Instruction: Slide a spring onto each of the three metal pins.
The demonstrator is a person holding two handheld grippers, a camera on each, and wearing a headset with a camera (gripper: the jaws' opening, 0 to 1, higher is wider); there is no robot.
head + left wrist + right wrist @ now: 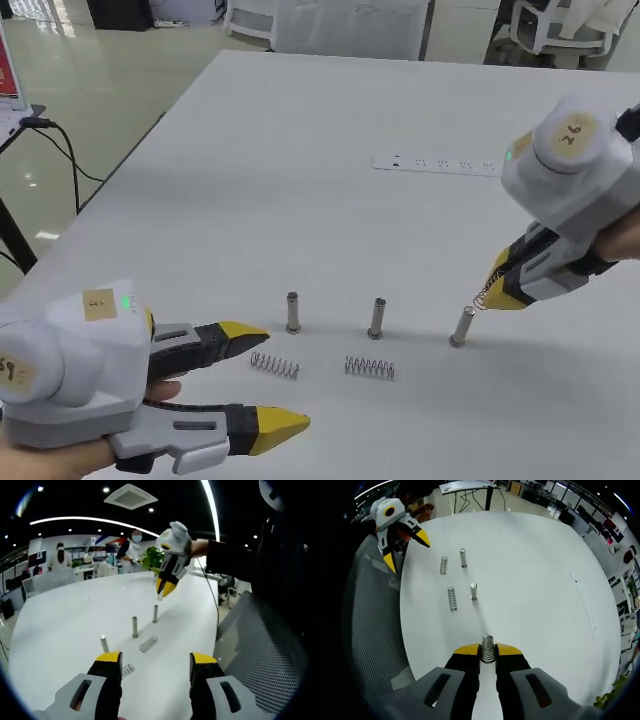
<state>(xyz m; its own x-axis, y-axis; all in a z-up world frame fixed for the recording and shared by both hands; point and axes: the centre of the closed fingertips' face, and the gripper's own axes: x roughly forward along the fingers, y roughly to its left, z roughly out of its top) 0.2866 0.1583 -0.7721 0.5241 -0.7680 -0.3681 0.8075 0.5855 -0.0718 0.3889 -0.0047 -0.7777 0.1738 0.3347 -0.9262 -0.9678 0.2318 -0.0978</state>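
Three upright metal pins stand in a row on the white table: left pin (293, 312), middle pin (377, 318), right pin (462, 326). Two springs lie in front of them, one (274, 364) near the left pin and one (369, 368) near the middle pin. My right gripper (497, 288) is shut on a third spring (487, 291), held tilted just above and to the right of the right pin. The right gripper view shows that spring (488, 649) pinched between the jaws. My left gripper (270, 380) hovers open beside the left spring, holding nothing.
A white power strip (435, 163) lies further back on the table (300, 180). Office chairs (350, 25) stand beyond the far edge. A grey mesh chair back (265, 650) sits close by the table's near edge. Cables (60, 150) hang at the left.
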